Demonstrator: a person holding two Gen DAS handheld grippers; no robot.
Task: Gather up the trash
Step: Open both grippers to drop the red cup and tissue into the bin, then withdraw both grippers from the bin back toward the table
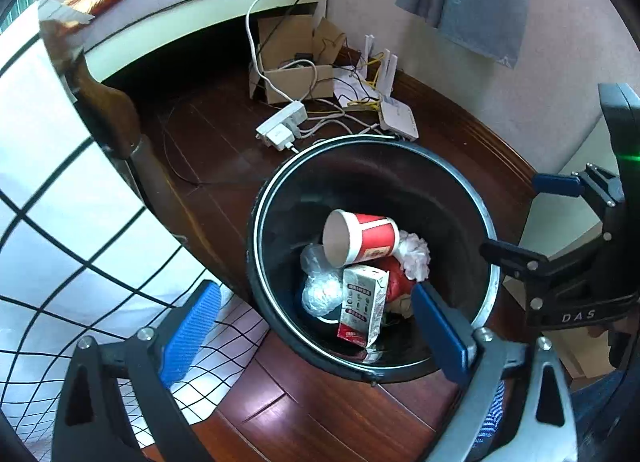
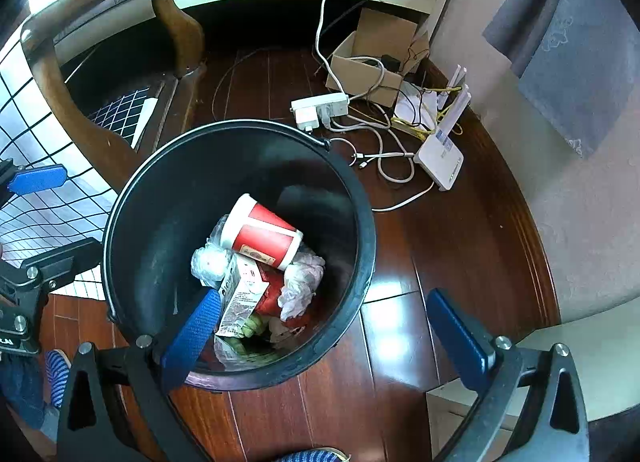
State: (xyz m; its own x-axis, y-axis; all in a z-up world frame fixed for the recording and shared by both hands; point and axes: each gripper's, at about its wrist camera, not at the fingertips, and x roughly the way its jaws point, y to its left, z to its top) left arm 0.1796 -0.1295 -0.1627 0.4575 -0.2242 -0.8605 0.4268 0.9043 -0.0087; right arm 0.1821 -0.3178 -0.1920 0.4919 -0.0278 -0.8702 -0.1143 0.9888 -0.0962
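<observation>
— both claws hang spread over the bin (image 1: 400, 166), nothing pinched in either. left claw (image 1: 316, 322) has its blue pads wide, one over the checked cloth (image 1: 60, 222), one over the bin's near rim.

— and the right claw (image 2: 326, 326)?

— same, wide apart and bare. one pad sits over the bin's mouth, the other out over the wooden floor (image 2: 460, 262).

— so where's the trash?

— already down in the bin, below and ahead of both claws. red and white paper cup (image 1: 360, 236) lies on its side on top, its long axis running across the bin, open mouth toward the left claw's side. under it a small drink carton (image 1: 362, 306) stands tilted, leaning on crumpled clear plastic (image 1: 320, 290) and a white wad (image 1: 414, 254).

— which claw is nearer?

— hard to call; both hover just above the rim. i'd say the left is more squarely over the pile.

— anything else to collect?

— i see no loose litter on the floor, only a power strip (image 2: 320, 108), cables, a router (image 2: 440, 158) and a cardboard box (image 2: 368, 66) by the wall. my guess is both claws must lift clear and look elsewhere.
</observation>
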